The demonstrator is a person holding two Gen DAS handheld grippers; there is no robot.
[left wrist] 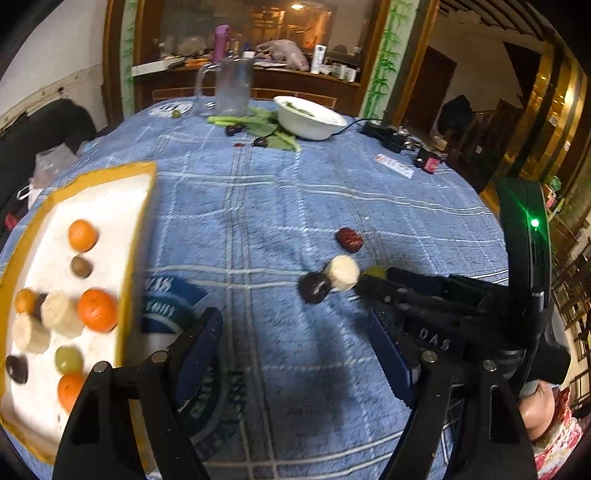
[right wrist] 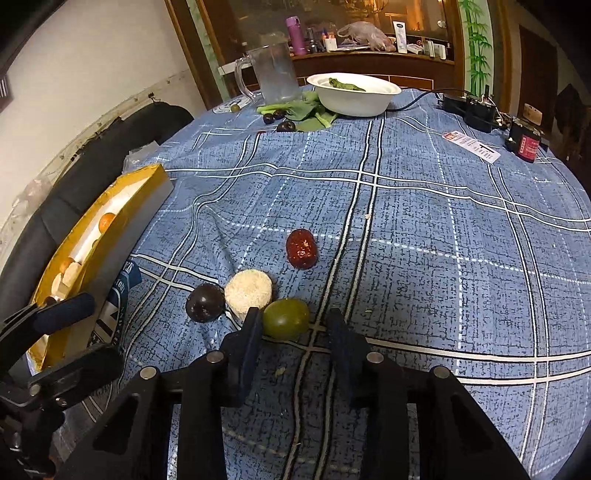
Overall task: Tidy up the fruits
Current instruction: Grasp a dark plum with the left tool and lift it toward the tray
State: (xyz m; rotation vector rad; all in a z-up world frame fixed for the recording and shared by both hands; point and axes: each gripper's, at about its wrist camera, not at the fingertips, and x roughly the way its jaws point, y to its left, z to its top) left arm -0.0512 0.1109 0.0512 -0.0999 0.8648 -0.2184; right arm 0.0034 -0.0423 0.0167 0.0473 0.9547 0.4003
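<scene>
Four loose fruits lie before the right gripper (right wrist: pixel 293 325): a green grape (right wrist: pixel 286 318) sits between its fingertips, not yet clearly pinched; banana slice (right wrist: pixel 248 290), dark plum (right wrist: pixel 204 302) and red date (right wrist: pixel 301 248) are beyond. The left gripper (left wrist: pixel 295 343) hangs wide and empty beside the yellow tray (left wrist: pixel 136 236).

Blue checked woven tablecloth (right wrist: pixel 424 258) covers the table, running under and ahead of the jaws. Far ahead of the jaws, at the table's far edge: clear frosted plastic jug with handle (right wrist: pixel 275 74), and to its right a white round bowl (right wrist: pixel 354 98) with green leaves in it. Loose green leafy stalks (right wrist: pixel 306 110) lie on the cloth touching the bowl's near side. Ahead and right of the jaws: black power adapter with cable (right wrist: pixel 469 107), small black-and-red box (right wrist: pixel 526 142), white printed paper strip (right wrist: pixel 474 146). Purple bottle (right wrist: pixel 297 35) stands on the wooden shelf beyond.
</scene>
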